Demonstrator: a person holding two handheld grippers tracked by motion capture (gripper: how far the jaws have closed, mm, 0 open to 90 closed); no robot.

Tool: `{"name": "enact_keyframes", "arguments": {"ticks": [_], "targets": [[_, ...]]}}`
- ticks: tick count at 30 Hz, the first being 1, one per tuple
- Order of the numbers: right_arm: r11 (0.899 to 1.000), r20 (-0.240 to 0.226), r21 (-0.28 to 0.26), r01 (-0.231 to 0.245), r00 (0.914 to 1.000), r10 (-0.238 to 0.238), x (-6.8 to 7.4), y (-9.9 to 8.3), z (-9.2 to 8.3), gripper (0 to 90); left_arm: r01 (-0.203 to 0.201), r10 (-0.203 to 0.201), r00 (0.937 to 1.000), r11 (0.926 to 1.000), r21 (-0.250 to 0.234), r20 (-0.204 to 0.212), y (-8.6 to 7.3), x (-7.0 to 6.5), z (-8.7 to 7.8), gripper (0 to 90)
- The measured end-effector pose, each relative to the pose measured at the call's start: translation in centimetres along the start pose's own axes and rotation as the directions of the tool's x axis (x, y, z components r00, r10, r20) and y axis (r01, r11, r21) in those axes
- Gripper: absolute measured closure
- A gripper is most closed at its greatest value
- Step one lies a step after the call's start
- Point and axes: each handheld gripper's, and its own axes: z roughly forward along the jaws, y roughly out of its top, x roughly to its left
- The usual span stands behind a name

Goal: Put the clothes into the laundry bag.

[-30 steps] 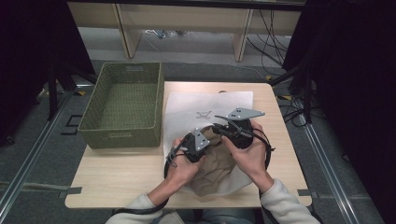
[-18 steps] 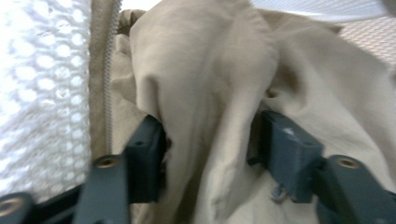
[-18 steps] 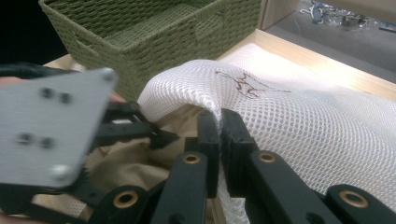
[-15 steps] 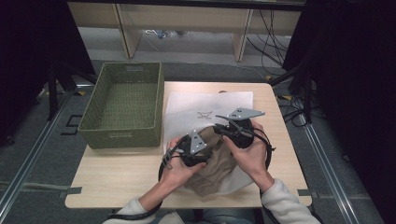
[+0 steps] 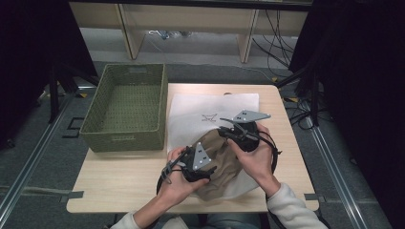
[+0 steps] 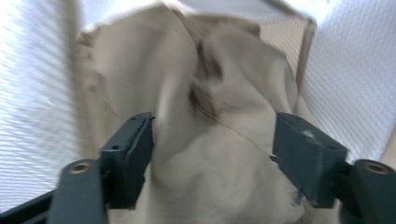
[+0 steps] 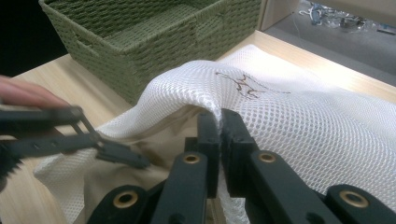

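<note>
The tan cloth looked soft and limp inside the mesh bag. The right gripper pinched the bag's rim; the left gripper had just been opening, cloth loose between its jaws. A bunched fold seemed the best hold.

Left tongs: black body, grey three-cornered plate on top, black cable looping off the back; its jaws end in blocky dark blue-grey pads, brass-coloured rivets at the arm pivots. Right tongs: same black build, grey plate, black cable; black jaw links with brass rivets. Person wears light grey-white long sleeves, cuffs at both wrists.
</note>
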Motion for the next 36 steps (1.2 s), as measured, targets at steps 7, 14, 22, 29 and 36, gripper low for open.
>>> {"name": "enact_keyframes", "arguments": {"ticks": [7,14,22,29,36], "targets": [[1.000,-0.002,-0.004,0.001,1.0000,-0.001,0.1,0.1,0.0,88.0,0.010,-0.011,0.9999,0.9952,0.097,0.012,-1.3,-0.6,2.9,19.7],[1.000,-0.017,-0.010,0.007,0.9998,-0.007,0.1,0.0,0.1,87.9,-0.034,0.033,0.9994,0.9872,0.156,0.013,-1.9,-0.9,4.4,28.5],[1.000,-0.010,0.007,0.004,0.9999,-0.003,0.2,0.0,0.1,88.0,-0.054,0.051,0.9984,0.9800,0.192,0.024,-2.0,-1.3,5.0,55.9],[1.000,0.001,0.006,0.010,0.9999,-0.010,0.2,0.0,0.1,88.0,-0.073,0.065,0.9969,0.9753,0.208,0.043,-2.0,-1.2,5.6,70.6],[1.000,-0.014,0.005,0.010,0.9999,-0.009,0.4,0.0,0.1,88.0,0.006,-0.012,0.9992,0.9865,0.164,0.038,-1.8,-0.8,5.2,80.0]]}}
